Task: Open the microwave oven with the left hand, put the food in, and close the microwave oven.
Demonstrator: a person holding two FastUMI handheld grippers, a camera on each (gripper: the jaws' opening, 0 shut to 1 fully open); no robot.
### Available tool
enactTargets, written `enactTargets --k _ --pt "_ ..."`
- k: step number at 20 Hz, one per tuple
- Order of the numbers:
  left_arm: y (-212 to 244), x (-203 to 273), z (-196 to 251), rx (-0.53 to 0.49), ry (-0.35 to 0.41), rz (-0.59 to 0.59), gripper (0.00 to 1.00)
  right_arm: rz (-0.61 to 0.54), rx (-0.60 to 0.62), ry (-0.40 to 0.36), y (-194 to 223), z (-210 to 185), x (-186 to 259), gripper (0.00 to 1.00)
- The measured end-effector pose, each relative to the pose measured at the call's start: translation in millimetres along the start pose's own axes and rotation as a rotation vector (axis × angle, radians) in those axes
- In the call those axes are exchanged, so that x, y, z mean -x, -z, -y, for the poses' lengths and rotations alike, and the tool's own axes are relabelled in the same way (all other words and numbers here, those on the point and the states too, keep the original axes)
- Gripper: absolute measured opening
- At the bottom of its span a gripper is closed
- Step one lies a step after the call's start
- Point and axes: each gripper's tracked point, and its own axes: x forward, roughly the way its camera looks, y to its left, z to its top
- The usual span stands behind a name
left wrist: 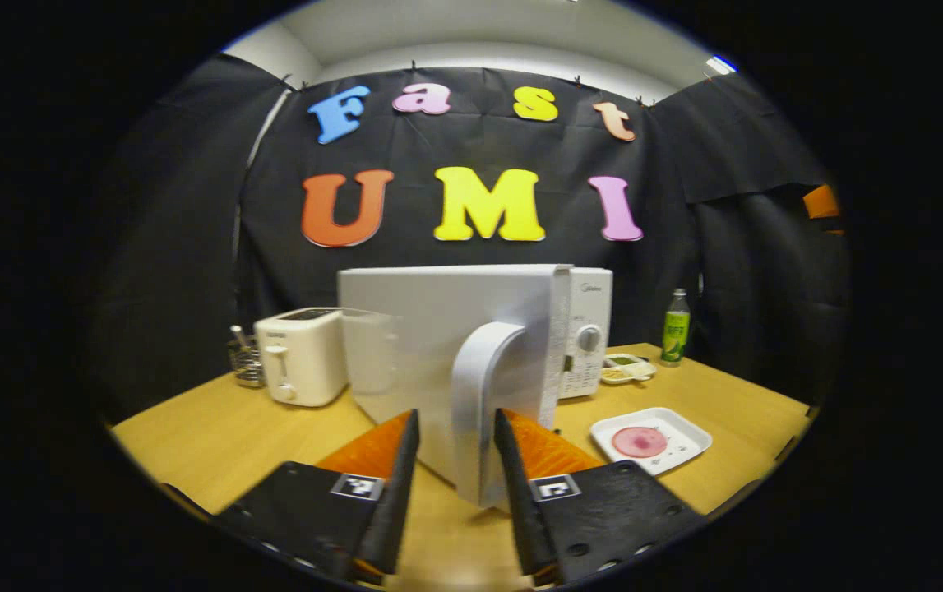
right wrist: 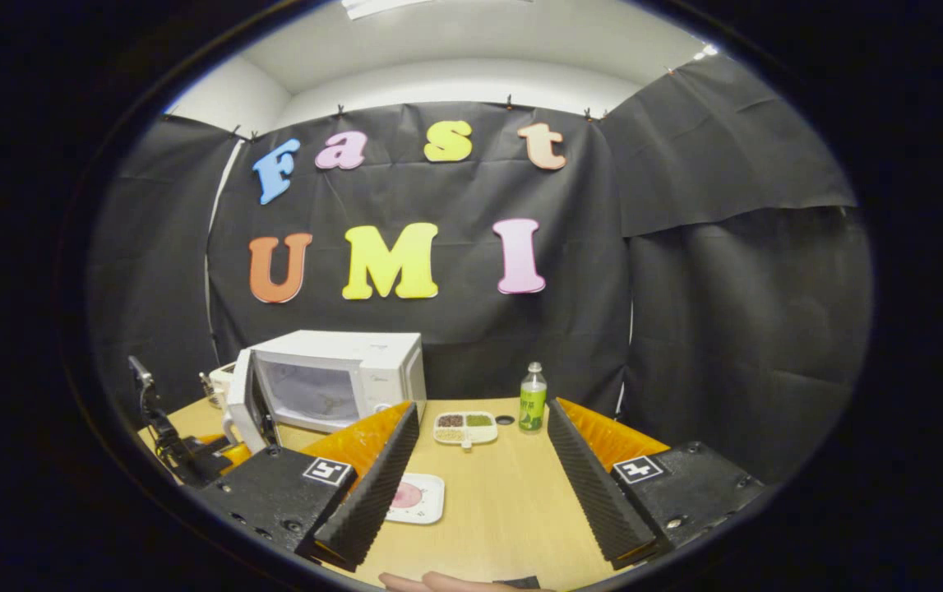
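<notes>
We see a white microwave standing on a wooden table, toward the back at about eleven o'clock in the right gripper view. Its door is swung partly open toward us, and the curved white handle stands upright between the two fingers of the left claw. The fingers sit on either side of the handle with small gaps showing, so we cannot tell whether they press on it.

The food, a pink round slice, lies on a white square plate at about four o'clock from the microwave, near the table's front edge. The right claw hangs released above the table, its fingers spread wide with bare wood between them.

A white toaster stands just beside the microwave at nine o'clock. A divided snack tray and a green bottle stand near the back edge, at the microwave's right.
</notes>
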Motion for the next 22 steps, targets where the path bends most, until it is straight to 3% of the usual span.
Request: enactTargets --k 2,3,4,5,6,7,11,13,14,15,20,21,22 --pt "18.5 26.6 -18.8 0.052 0.009 -0.042 0.9 -0.009 0.013 -0.008 5.5 -6.0 2.2 1.0" --pt "25.0 40.2 -31.2 0.076 0.0 -0.067 0.92 -0.012 0.016 -0.009 7.4 -9.6 2.2 1.0" --pt "26.6 52.5 -48.4 0.089 -0.026 -0.078 0.79 -0.02 0.018 -0.01 11.6 -12.5 0.2 0.92" --pt "23.9 65.5 -64.2 0.089 -0.054 -0.071 0.93 -0.031 0.018 -0.011 15.4 -15.7 -1.7 0.92" --pt "16.2 76.8 -75.3 0.071 -0.074 -0.053 0.78 -0.043 0.017 -0.018 19.0 -20.1 -3.9 1.0" --pt "7.9 86.5 -85.6 0.046 -0.096 -0.032 0.93 -0.052 0.015 -0.039 22.2 -28.5 -5.0 1.0" --pt "-14.6 119.7 -115.7 0.003 -0.169 -0.012 0.92 -0.111 0.017 -0.095 32.8 -44.4 -18.9 1.0" --pt "-30.3 133.1 -116.2 0.043 -0.156 0.0 0.93 -0.154 0.042 -0.089 35.2 -41.1 -32.8 1.0" --pt "-35.4 138.0 -115.9 0.053 -0.149 0.006 0.93 -0.171 0.056 -0.085 34.0 -38.5 -40.2 0.92" --pt "-41.8 142.7 -116.8 0.054 -0.145 0.016 0.93 -0.191 0.068 -0.082 33.9 -38.1 -47.1 1.0" --pt "-70.9 159.3 -107.3 0.067 -0.136 0.047 0.93 -0.326 0.113 -0.124 49.9 -44.0 -90.8 1.0" --pt "-76.3 160.9 -100.7 0.063 -0.12 0.05 0.93 -0.375 0.129 -0.141 58.0 -47.7 -102.5 0.92" --pt "-81.7 163.1 -96.7 0.058 -0.111 0.052 0.93 -0.433 0.142 -0.155 68.7 -48.6 -111.8 0.92"
